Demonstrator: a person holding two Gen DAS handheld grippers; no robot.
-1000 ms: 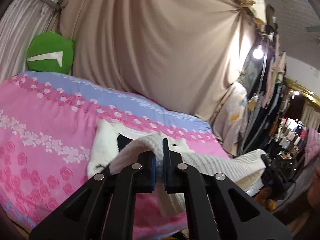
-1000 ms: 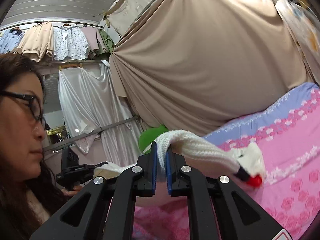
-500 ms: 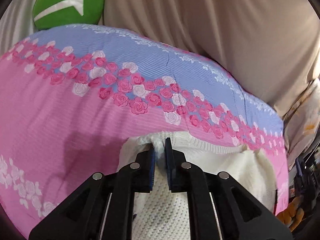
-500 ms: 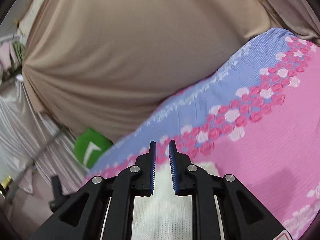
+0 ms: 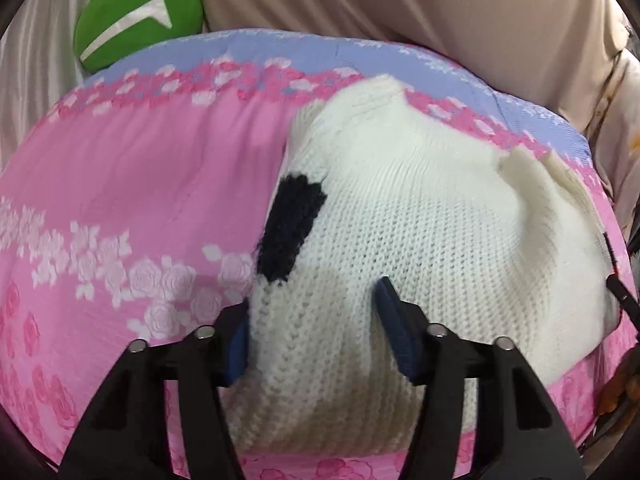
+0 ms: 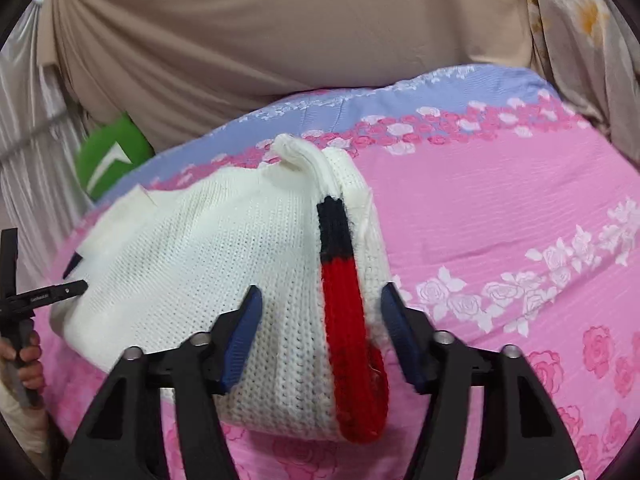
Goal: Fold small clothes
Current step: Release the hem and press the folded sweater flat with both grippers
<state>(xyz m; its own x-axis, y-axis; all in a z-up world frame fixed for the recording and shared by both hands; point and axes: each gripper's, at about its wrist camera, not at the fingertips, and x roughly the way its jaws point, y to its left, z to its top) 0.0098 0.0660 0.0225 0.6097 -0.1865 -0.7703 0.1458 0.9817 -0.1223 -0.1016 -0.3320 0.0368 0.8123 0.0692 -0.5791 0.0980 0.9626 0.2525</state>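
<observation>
1. Pink rose-print bedspread (image 5: pixel 120 184) with a lilac band along its far edge carries the work, and beige curtain (image 6: pixel 280 32) hangs behind it.
2. Left gripper (image 5: pixel 314 324) stands with its jaws spread wide, holding nothing; the white knit garment (image 5: pixel 420 232) lies between and under its blue pads (image 5: pixel 394 320). Right gripper (image 6: pixel 318 324) is likewise released, straddling the garment's edge where a red and black knitted strip (image 6: pixel 344 300) runs toward the lens.
3. Garment rests folded on the bedspread, toward the lilac band, with a black patch (image 5: pixel 290 228) at its left side in the left wrist view.
4. Risk: the top layer looks puffed rather than flat, so it may spring back open once nothing presses it. A pad dragging out through the loose knit could snag the yarn and pull the fold askew.
5. Risk: the red loop hangs near the right pads; closing there would likely catch only the strip and tug the stack crooked.
6. Hidden: both gripper bodies cover the garment's near edge, so I cannot tell whether the layers line up there. Sleeves are possibly tucked beneath; the views do not settle it.
7. Green cushion (image 5: pixel 140 12) sits at the far corner, well apart from the work.
</observation>
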